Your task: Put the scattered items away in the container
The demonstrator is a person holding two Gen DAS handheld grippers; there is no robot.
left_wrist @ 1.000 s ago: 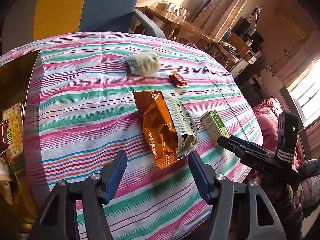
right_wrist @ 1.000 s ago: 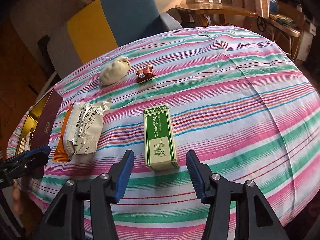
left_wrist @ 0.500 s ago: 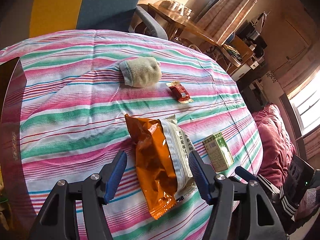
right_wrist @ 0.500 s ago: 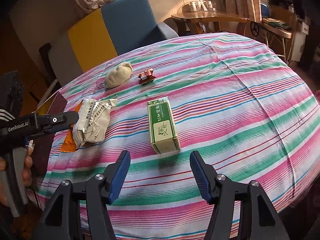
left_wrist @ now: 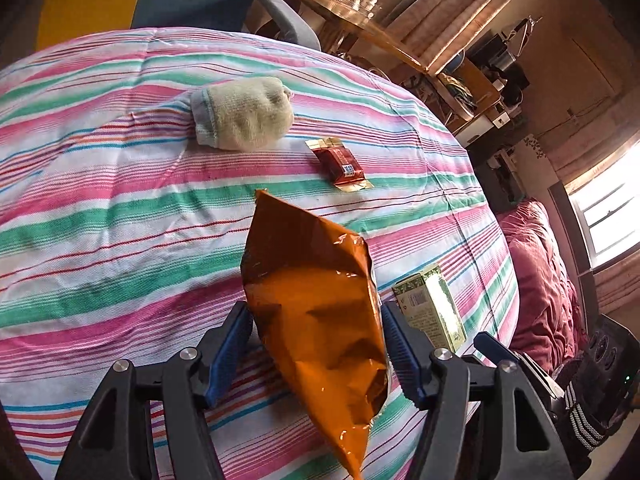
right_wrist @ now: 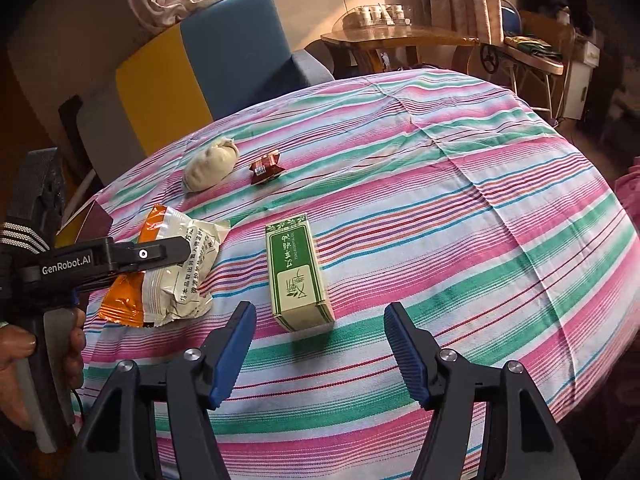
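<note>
An orange and white snack bag (left_wrist: 316,312) lies on the striped tablecloth (left_wrist: 100,208). My left gripper (left_wrist: 314,316) is open and straddles it, one blue pad close to each side. The right wrist view shows that left gripper (right_wrist: 160,254) low over the bag (right_wrist: 180,272). A green box (right_wrist: 298,276) lies flat, its near end between the fingers of my right gripper (right_wrist: 320,316), untouched. Those jaws are opening. Farther back sit a rolled beige sock (right_wrist: 210,164) and a red candy wrapper (right_wrist: 264,166). The dark red container (right_wrist: 94,224) shows at the table's left edge.
A blue and yellow armchair (right_wrist: 208,60) stands behind the table, with a glass-topped side table (right_wrist: 400,36) to its right. Red bedding (left_wrist: 540,280) lies past the table's right edge. A hand (right_wrist: 16,352) holds the left gripper's handle.
My left gripper has moved forward and down over the orange bag, which now sits between its fingers. The container has left its view. The right gripper's jaws have widened around the box's near end.
</note>
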